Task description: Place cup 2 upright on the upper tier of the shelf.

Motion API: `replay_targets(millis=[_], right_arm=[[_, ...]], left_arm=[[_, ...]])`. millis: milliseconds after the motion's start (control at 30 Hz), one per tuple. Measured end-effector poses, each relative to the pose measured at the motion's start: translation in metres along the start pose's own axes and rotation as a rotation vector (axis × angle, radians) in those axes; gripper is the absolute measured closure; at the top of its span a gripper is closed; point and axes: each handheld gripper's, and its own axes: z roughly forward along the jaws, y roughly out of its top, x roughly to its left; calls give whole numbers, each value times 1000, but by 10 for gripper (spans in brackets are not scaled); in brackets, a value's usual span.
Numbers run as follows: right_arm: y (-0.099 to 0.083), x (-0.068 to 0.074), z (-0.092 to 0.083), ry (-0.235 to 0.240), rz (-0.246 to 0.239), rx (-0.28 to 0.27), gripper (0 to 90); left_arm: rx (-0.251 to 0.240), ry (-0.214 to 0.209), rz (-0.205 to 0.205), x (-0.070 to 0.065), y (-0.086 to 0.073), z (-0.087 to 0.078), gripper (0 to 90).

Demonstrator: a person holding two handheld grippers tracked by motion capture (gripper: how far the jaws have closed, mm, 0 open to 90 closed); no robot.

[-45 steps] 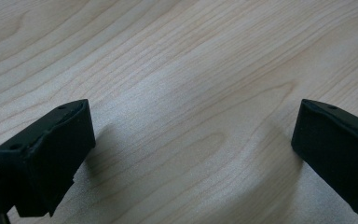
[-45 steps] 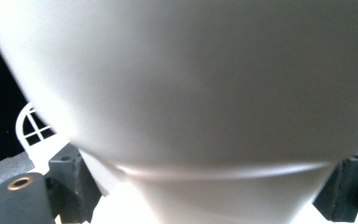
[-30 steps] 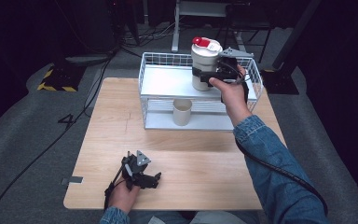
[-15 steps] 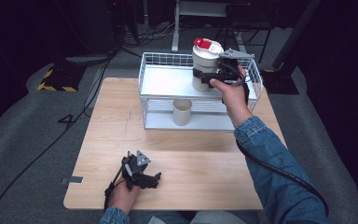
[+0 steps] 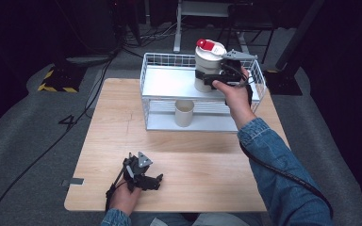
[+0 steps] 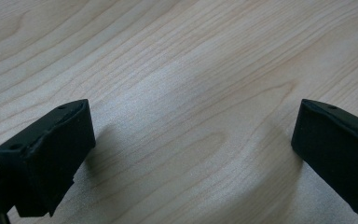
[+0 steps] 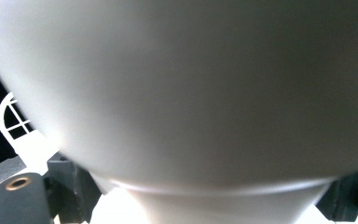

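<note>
The person's right hand is holding the right gripper (image 5: 206, 78) up at the top shelf of the white wire rack (image 5: 156, 101), which is standing at the far side of the wooden table (image 5: 207, 160). The gripper is clamped on the side of a tall white cup (image 5: 208, 70), low on its wall, with one jaw on either side of it. The cup is standing upright on the shelf's top level, toward the right-hand end, and something red (image 5: 208, 45) is sitting in its mouth; what it is I cannot make out. In the right gripper view the cup's pale wall (image 7: 186, 93) is pressing right up against the camera, and a bit of the rack's wire edge (image 7: 14, 116) is peeking in at the left. A second, smaller cup (image 5: 184, 113) is standing on the rack's lower level, below and a little to the left of the held one, well apart from it. Near the front edge of the table, the left gripper (image 5: 157, 180) is resting on the bare wood in the person's left hand, and in the left gripper view its jaws are standing wide apart with nothing but wood grain between them.
</note>
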Motion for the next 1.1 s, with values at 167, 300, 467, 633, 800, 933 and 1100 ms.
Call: replay_targets(millis=[167,300,467,633,800,933,1100], right_arm=[[0,0,3,12,6,19,56],[-1,3,5,8,-14,27,36],[-2,5,3,-13,-45,44,13],[-1,5,-5,-34,-66,40,0],[1,5,-15,-36,-65,26,0],[3,5,-29,-18,-61,24,0],[5,6,-41,-5,-68,27,0]], left_arm=[[0,0,1,0,0,0,0],[0,0,2,0,0,0,0],[0,1,1,0,0,0,0],[-1,0,0,0,0,0,0],[-2,-1,-2,0,0,0,0],[0,-2,-2,0,0,0,0],[0,-2,-2,0,0,0,0]])
